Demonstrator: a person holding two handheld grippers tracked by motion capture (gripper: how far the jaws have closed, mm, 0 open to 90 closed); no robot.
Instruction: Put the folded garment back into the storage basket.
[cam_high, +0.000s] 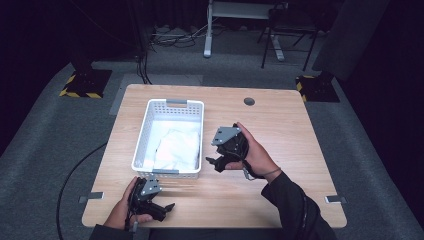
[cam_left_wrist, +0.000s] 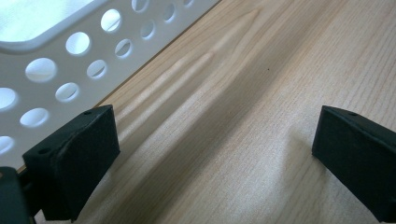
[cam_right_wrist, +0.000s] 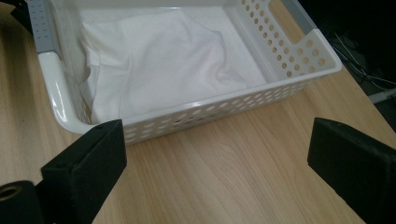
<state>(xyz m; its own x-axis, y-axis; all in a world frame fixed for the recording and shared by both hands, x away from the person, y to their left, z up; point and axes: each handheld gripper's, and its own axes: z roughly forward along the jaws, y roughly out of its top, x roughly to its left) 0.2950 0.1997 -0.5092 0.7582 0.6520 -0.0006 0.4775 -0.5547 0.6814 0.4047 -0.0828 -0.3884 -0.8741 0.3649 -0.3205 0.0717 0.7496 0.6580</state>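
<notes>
White cloth (cam_right_wrist: 159, 60) was seen lying crumpled inside the perforated white basket (cam_high: 145, 127) on the wooden table (cam_high: 280, 130). Both the left gripper (cam_left_wrist: 215, 158) and right gripper (cam_right_wrist: 217, 163) were held wide open, empty, beside the basket.

We are seeing the white basket (cam_high: 145, 131) taking up the left-middle of the wooden table (cam_high: 285, 130), with white cloth (cam_right_wrist: 163, 60) lying loosely inside it, well below its rim. To its right, bare wood is lying open up to the far edge. The right gripper (cam_high: 218, 162) is standing just beside the basket's right wall, jaws spread wide over bare wood. The left gripper (cam_high: 162, 209) is sitting before the near wall, jaws apart, on a narrow open strip.
</notes>
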